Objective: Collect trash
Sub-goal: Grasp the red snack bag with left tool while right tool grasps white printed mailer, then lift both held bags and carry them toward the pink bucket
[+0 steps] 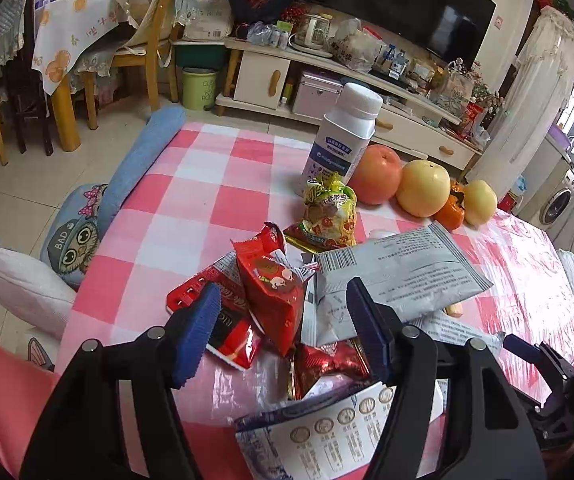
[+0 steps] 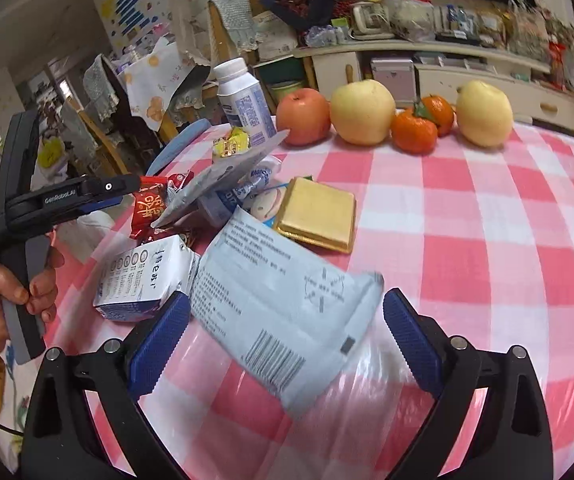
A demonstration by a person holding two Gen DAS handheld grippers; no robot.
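Carefully, with my half-spread left claw [image 1: 283,334] straddling the red wrapper [image 1: 273,300] untouched, I should pinch its middle, not the grey pouch [image 1: 399,276] alongside.

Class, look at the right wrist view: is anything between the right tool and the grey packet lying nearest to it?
Nothing visible. The grey packet lies on the checked tablecloth directly ahead of the open right tool, partly between its fingers, pads not touching.
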